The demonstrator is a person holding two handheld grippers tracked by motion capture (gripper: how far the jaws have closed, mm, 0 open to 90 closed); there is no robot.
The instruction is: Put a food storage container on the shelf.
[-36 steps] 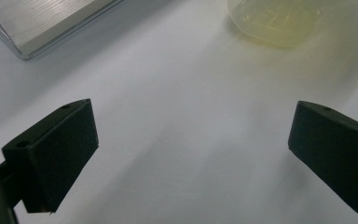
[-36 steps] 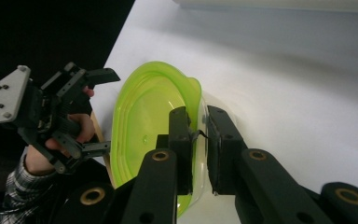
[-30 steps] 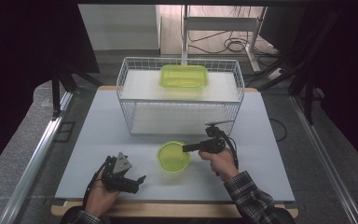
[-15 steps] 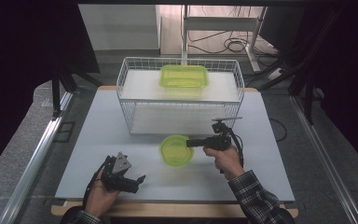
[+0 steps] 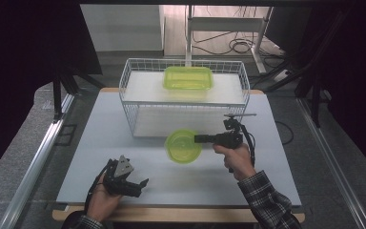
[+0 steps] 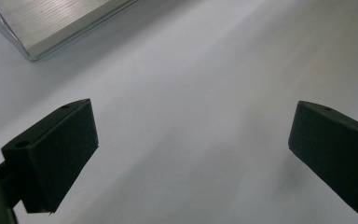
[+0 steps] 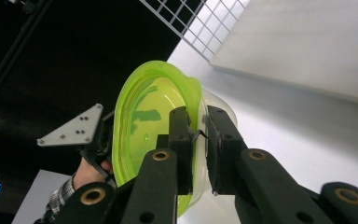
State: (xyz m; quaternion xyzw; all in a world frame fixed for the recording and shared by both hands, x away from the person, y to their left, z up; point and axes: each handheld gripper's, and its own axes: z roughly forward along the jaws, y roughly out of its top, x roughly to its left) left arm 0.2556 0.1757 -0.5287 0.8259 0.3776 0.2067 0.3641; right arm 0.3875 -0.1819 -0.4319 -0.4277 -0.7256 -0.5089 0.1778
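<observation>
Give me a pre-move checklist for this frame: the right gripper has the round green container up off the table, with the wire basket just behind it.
1. Right gripper shut on round green container rim: ok.
2. Container off the table: ok.
3. Container level: not ok, tilted in the right gripper view.
4. Wire basket has free room beside the rectangular green container: ok.
5. Left gripper open, apart from the round container: ok.
6. Container clears the basket rim: cannot tell.

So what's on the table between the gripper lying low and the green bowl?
Nothing: in the high view, bare white table separates the left hand-held gripper from the round green bowl.
</observation>
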